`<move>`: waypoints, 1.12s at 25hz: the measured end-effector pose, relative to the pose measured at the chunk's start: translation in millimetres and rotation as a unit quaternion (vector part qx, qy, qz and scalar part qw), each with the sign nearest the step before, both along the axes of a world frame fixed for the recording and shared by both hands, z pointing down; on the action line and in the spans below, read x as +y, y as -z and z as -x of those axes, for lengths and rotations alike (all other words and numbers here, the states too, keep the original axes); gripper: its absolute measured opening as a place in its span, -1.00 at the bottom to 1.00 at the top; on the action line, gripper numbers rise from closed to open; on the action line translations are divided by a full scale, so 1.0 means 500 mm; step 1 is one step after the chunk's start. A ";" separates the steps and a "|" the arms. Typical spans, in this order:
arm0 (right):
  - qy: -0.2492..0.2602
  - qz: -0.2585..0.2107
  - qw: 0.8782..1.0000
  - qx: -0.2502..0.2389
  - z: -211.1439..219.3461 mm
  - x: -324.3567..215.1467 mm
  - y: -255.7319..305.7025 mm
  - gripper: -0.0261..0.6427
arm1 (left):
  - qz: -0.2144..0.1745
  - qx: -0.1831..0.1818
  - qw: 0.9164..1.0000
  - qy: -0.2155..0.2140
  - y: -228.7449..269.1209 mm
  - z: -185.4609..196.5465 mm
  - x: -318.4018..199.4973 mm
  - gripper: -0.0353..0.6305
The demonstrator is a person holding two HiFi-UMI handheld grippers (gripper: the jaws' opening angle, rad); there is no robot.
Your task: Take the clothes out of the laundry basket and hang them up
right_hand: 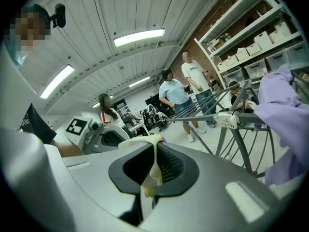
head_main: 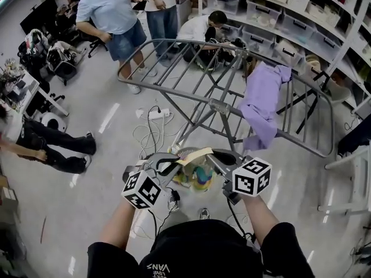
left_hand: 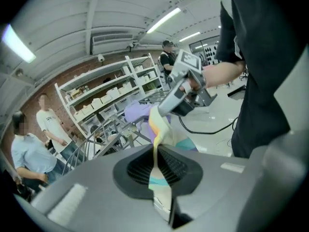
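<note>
While both hand-held grippers (head_main: 167, 165) (head_main: 219, 158) clamp it, the garment (head_main: 194, 155) runs crosswise

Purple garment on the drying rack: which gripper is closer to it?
Right. The right gripper is just below-left of the purple garment; the left gripper lies farther left, at the other end of the pastel cloth both grip.

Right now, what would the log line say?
left gripper: shut on colourful cloth | right gripper: shut on same cloth | purple garment: on rack
</note>
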State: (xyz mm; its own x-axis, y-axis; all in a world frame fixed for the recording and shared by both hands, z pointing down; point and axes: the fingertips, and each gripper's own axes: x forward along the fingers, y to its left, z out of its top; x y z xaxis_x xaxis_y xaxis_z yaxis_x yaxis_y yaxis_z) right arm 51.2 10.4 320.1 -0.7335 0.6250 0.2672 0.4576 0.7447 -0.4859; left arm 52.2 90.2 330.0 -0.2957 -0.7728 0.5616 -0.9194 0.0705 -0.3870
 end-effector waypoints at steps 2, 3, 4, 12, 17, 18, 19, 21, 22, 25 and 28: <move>-0.005 -0.016 1.000 0.008 0.010 -0.004 -0.017 -0.85 | -0.018 0.021 1.000 0.012 0.034 0.012 0.003 -0.85; -0.006 -0.021 1.000 0.010 0.014 -0.006 -0.023 -0.80 | -0.025 0.027 0.999 0.015 0.051 0.018 0.002 -0.85; -0.006 -0.022 1.000 0.010 0.016 -0.007 -0.028 -0.73 | -0.028 0.027 0.999 0.016 0.067 0.023 0.002 -0.85; 0.044 -0.034 0.998 -0.042 0.011 0.009 -0.039 -0.29 | -0.018 -0.083 0.996 0.007 0.189 0.052 0.035 -0.85; 0.107 -0.072 0.989 -0.074 0.033 0.051 -0.049 -0.23 | -0.025 -0.125 0.992 0.011 0.269 0.055 0.075 -0.85; 0.118 -0.073 0.987 -0.082 0.043 0.059 -0.046 -0.22 | -0.030 -0.130 0.991 0.012 0.286 0.052 0.080 -0.85; 0.129 -0.073 0.985 -0.093 0.052 0.069 -0.041 -0.22 | -0.038 -0.135 0.990 0.013 0.304 0.049 0.083 -0.85; 0.161 -0.073 0.977 -0.116 0.062 0.092 -0.028 -0.18 | -0.058 -0.145 0.988 0.017 0.337 0.045 0.088 -0.85; 0.181 -0.072 0.973 -0.126 0.063 0.108 -0.021 -0.16 | -0.065 -0.147 0.987 0.024 0.348 0.044 0.095 -0.85; 0.243 -0.069 0.957 -0.142 0.053 0.162 -0.011 -0.12 | -0.079 -0.143 0.985 0.047 0.364 0.042 0.123 -0.85; 0.297 -0.063 0.943 -0.138 0.034 0.206 -0.021 -0.12 | -0.088 -0.132 0.985 0.062 0.364 0.037 0.143 -0.85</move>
